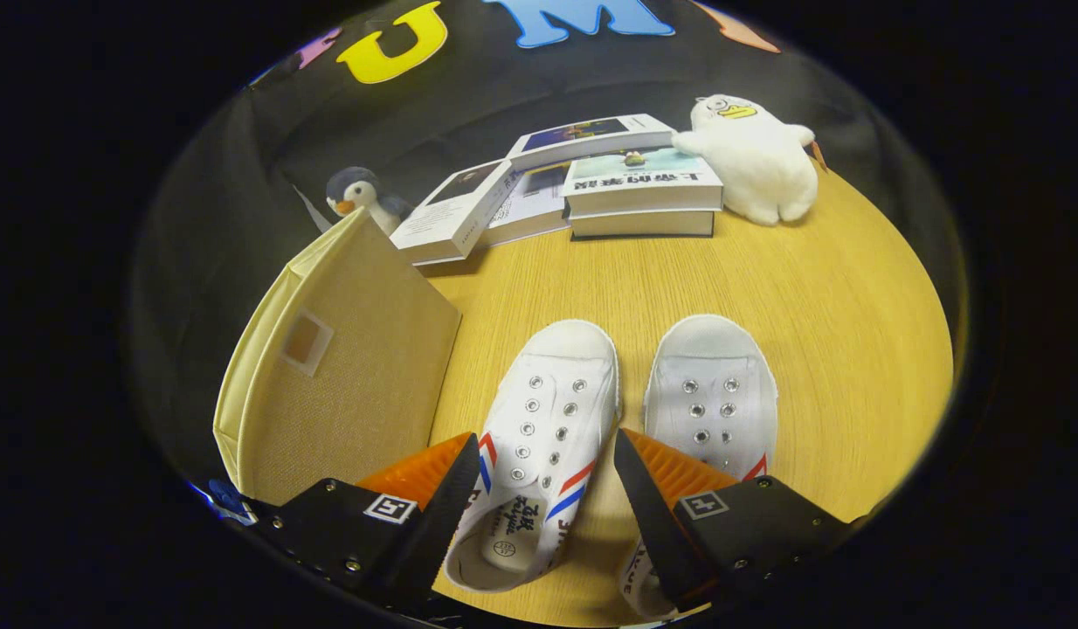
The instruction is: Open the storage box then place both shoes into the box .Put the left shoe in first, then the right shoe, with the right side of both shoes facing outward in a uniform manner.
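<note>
Black cloth closes the booth behind a round wooden table (766, 288) with a yellow top. On the left side of the table stands the storage box (347, 367), made of beige fabric, with a small label window on the face that looks toward the shoes; its lid seems to lie shut, but from this angle I cannot be sure.

Two white canvas shoes are side by side in the near part of the table, toes pointing to the far side. The left shoe (548, 419) lies just right of the box, it has red and blue stripes on its sides and metal eyelets without laces. The right shoe (712, 393) is just beside it, apart by a narrow strip of table.

The gripper (546, 489) hovers above the left shoe with its fingers spread wide. The heel part of this shoe is between the fingers, and neither finger presses on it as far as I see. The right finger covers the heel part of the right shoe.

At the far side lie several books (583, 179), some stacked, one leaning. A plush penguin (360, 196) sits behind the box, left of the books, and a white plush duck (753, 157) rests at the right of the books, touching them
</note>
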`<act>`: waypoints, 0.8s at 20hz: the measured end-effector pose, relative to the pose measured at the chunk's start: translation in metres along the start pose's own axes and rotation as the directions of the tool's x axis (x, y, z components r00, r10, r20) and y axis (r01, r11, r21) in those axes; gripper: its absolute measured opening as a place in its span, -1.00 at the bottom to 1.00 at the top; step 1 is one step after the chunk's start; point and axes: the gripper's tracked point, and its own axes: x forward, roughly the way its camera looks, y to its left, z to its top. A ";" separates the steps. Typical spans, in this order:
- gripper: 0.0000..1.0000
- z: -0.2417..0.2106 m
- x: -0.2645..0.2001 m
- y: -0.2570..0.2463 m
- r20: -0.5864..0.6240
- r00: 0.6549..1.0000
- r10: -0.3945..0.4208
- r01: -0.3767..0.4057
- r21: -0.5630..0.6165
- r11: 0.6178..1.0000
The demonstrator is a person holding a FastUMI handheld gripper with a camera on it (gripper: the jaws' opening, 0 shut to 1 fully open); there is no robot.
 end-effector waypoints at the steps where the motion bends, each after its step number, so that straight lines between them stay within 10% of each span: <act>1: 0.79 0.001 0.001 -0.001 -0.004 1.000 0.005 -0.005 0.018 1.000; 8: 0.58 -0.012 0.008 -0.004 -0.055 0.998 -0.026 0.028 0.023 0.999; 12: 0.01 -0.013 0.005 -0.020 -0.066 0.995 -0.070 0.074 0.066 0.995; 13: -0.64 -0.017 0.009 -0.017 -0.079 0.996 -0.049 0.058 0.119 0.991; 16: -0.64 -0.012 0.013 -0.018 -0.066 0.997 -0.033 0.050 0.276 0.960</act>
